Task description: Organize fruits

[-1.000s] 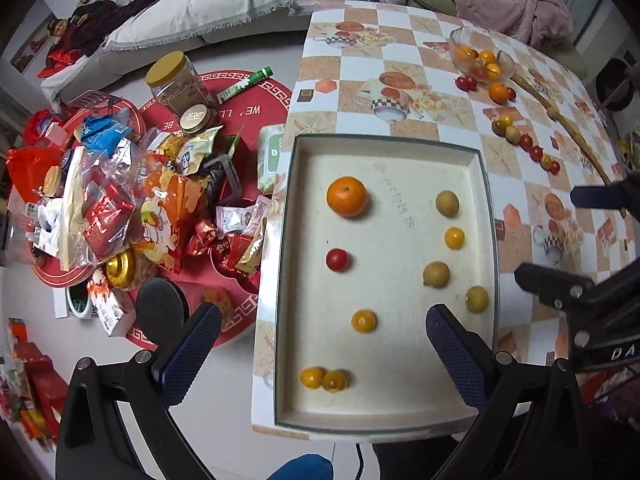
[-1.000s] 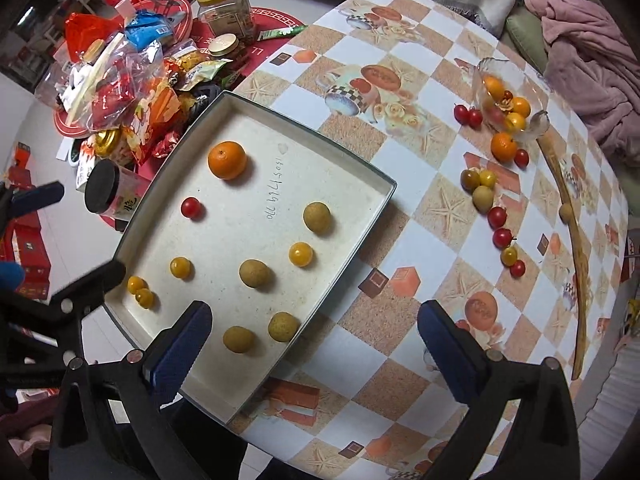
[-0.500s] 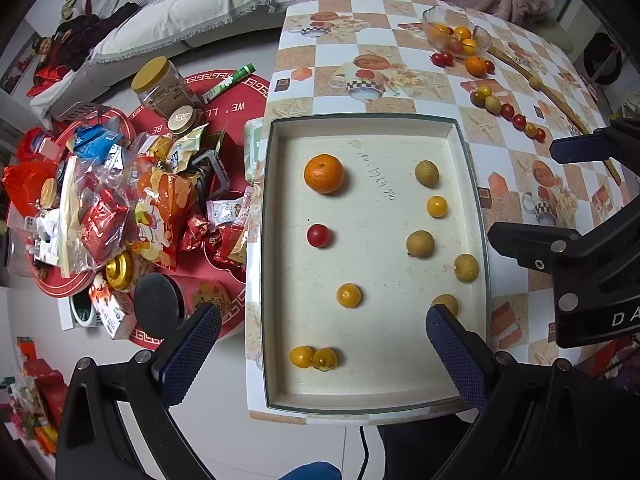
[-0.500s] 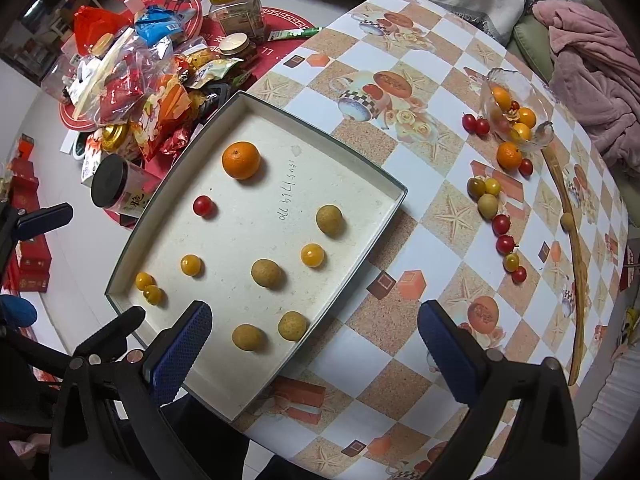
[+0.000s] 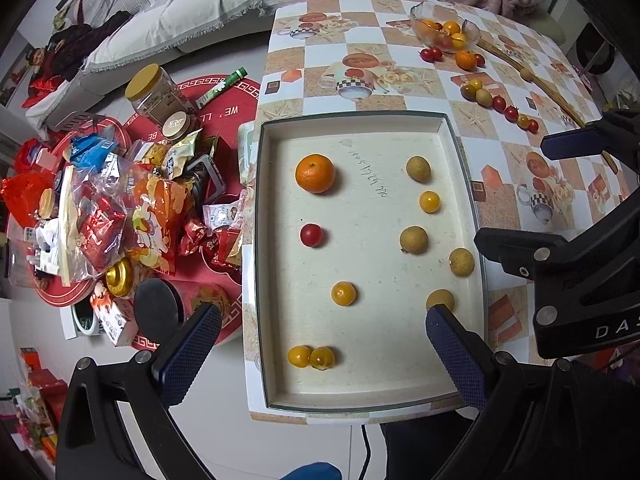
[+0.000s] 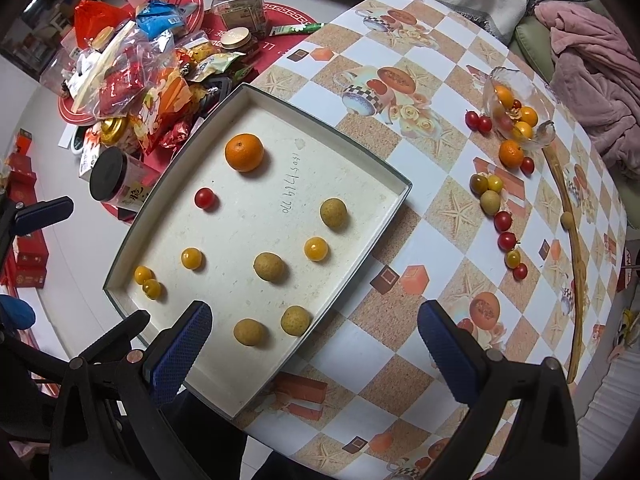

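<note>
A cream tray [image 5: 280, 396] [image 6: 248, 394] lies on the checkered table. It holds an orange [image 5: 315, 173] [image 6: 244, 152], a red cherry tomato [image 5: 311, 235] [image 6: 205, 198], several yellow tomatoes [image 5: 343, 293] [image 6: 191, 258] and several brown longans [image 5: 413, 239] [image 6: 269, 266]. My left gripper [image 5: 322, 354] is open and empty above the tray's near edge. My right gripper [image 6: 314, 350] is open and empty over the tray's near right corner. It also shows in the left wrist view [image 5: 568, 272].
A glass bowl of fruit [image 5: 445, 33] [image 6: 514, 112] stands at the table's far side, with loose tomatoes, longans and an orange [image 6: 511, 153] beside it. A wooden stick [image 6: 574, 240] lies along the table's edge. Snack bags and jars [image 5: 120, 208] crowd a low red table at the left.
Both grippers have pulled back and risen a little, so the tray sits farther away and more centred. No fruit has moved.
</note>
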A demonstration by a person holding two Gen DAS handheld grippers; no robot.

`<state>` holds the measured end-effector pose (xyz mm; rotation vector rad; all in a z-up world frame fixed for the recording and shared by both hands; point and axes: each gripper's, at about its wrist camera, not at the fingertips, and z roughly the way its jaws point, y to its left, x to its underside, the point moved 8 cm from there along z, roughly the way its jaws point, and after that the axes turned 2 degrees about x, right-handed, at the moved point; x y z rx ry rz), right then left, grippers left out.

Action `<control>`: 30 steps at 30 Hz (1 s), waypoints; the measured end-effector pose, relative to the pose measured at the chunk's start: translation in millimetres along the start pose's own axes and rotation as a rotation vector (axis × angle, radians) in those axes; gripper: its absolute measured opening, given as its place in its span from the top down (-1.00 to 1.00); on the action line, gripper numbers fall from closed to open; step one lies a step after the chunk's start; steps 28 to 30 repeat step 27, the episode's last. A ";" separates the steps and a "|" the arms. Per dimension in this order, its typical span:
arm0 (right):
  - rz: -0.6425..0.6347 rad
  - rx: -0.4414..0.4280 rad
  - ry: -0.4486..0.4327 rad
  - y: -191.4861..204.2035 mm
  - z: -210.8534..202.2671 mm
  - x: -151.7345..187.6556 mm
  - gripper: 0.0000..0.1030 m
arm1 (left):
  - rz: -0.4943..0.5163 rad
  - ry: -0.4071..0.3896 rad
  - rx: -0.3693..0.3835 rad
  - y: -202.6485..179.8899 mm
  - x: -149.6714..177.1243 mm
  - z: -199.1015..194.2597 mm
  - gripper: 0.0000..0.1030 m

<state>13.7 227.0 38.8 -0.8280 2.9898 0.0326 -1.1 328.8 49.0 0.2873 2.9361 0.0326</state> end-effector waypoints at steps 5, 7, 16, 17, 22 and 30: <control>-0.005 0.000 -0.001 3.0 0.0 0.8 -0.99 | 0.023 -0.003 -0.004 -4.1 -0.6 -1.3 -1.00; -0.006 0.001 -0.001 4.4 0.1 0.9 -0.99 | 0.029 -0.003 -0.001 -5.5 -0.8 -1.6 -1.00; -0.017 -0.009 0.005 8.0 2.1 3.3 -0.99 | 0.043 0.006 -0.005 -10.0 0.4 -1.6 -1.00; -0.018 -0.011 0.004 8.0 2.3 3.7 -0.99 | 0.045 0.007 -0.005 -10.3 0.5 -1.6 -1.00; -0.015 -0.012 0.006 8.2 2.5 4.0 -0.99 | 0.049 0.006 -0.005 -13.1 1.0 -1.7 -1.00; -0.009 -0.016 0.007 8.1 3.2 6.4 -0.99 | 0.058 -0.001 0.002 -16.3 0.9 -2.8 -1.00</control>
